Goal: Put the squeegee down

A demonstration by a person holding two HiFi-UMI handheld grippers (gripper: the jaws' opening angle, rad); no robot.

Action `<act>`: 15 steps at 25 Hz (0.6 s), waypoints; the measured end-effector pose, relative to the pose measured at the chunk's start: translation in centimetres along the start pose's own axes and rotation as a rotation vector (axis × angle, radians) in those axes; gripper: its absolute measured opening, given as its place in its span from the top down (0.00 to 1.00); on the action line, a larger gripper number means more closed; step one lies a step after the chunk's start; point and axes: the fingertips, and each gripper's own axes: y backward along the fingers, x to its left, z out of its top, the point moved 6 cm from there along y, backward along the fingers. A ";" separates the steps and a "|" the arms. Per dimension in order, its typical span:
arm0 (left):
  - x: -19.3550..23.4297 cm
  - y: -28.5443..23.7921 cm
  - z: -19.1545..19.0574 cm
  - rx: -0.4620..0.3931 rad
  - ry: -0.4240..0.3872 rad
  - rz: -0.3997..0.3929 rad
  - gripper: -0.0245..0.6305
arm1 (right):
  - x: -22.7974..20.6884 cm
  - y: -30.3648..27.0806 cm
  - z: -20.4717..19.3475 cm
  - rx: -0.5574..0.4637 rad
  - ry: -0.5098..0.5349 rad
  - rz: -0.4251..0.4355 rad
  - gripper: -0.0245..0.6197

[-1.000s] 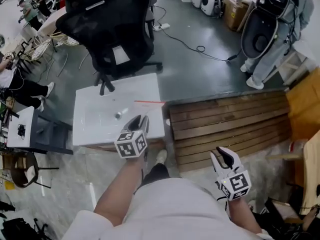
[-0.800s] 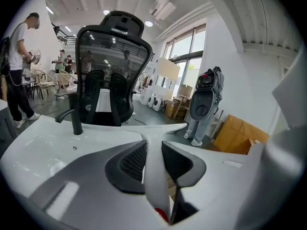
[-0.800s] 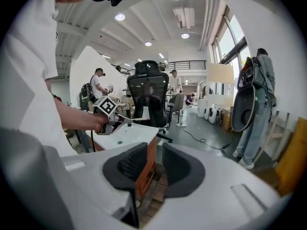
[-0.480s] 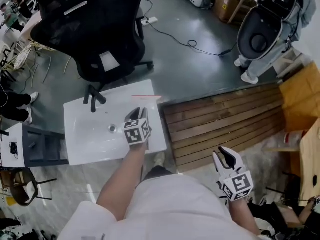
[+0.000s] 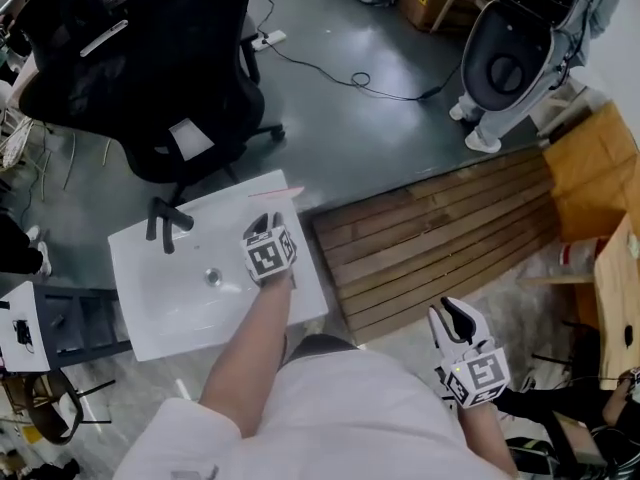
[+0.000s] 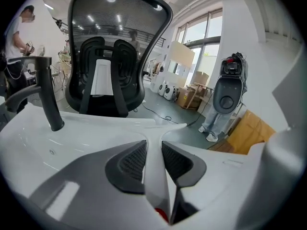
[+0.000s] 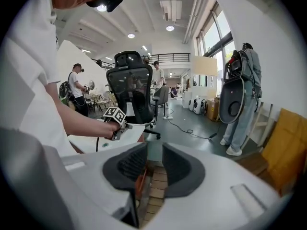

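My left gripper (image 5: pixel 262 225) is shut on the squeegee's white handle (image 6: pixel 154 152). The handle runs forward between the two dark pads to a flat white T-shaped head (image 6: pixel 160 124). In the head view the squeegee's thin red-edged blade (image 5: pixel 276 191) lies over the far right corner of the white sink (image 5: pixel 140 308). A black faucet (image 5: pixel 163 221) stands at the sink's far left, and its drain (image 5: pixel 211 277) is left of my hand. My right gripper (image 5: pixel 455 318) hangs open near my right hip, with nothing between its pads (image 7: pixel 128 163).
A black office chair (image 5: pixel 140 58) stands just behind the sink. A slatted wooden platform (image 5: pixel 440 233) lies to the sink's right. Beyond it, a person in grey stands by a white pod-shaped machine (image 5: pixel 510 53). A black cable (image 5: pixel 340 73) crosses the grey floor.
My left gripper has carried the squeegee forward and down, from the sink's near edge to over its far right part. The right gripper has shifted only a little.
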 end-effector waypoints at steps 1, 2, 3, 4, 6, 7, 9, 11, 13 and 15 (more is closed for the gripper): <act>0.0 -0.5 0.0 0.004 0.002 0.006 0.80 | -0.1 0.0 0.0 0.004 -0.004 -0.006 0.83; 0.1 -0.9 -0.1 0.009 0.007 0.013 0.80 | -0.3 0.1 -0.1 0.008 -0.006 -0.013 0.83; 0.1 -1.4 -0.2 0.015 0.013 0.020 0.80 | -0.4 0.2 -0.1 0.011 -0.009 -0.019 0.83; 0.2 -1.9 -0.4 0.021 0.020 0.027 0.80 | -0.6 0.3 -0.1 0.014 -0.010 -0.025 0.83; 0.2 -2.7 -0.7 0.030 0.024 0.039 0.80 | -0.8 0.5 -0.2 0.016 -0.012 -0.037 0.83; 0.2 -2.9 -0.8 0.033 0.025 0.044 0.80 | -0.9 0.6 -0.2 0.017 -0.014 -0.043 0.83; 0.1 -3.3 -0.8 0.037 0.027 0.051 0.80 | -1.2 0.8 -0.3 0.021 -0.019 -0.053 0.83; 0.0 -3.7 -0.9 0.045 0.030 0.059 0.80 | -1.3 1.0 -0.4 0.025 -0.024 -0.059 0.83; -0.2 -4.0 -1.2 0.056 0.028 0.065 0.80 | -1.4 1.2 -0.5 0.027 -0.029 -0.062 0.83; -0.3 -4.3 -1.4 0.061 0.023 0.069 0.80 | -1.6 1.3 -0.7 0.030 -0.032 -0.064 0.83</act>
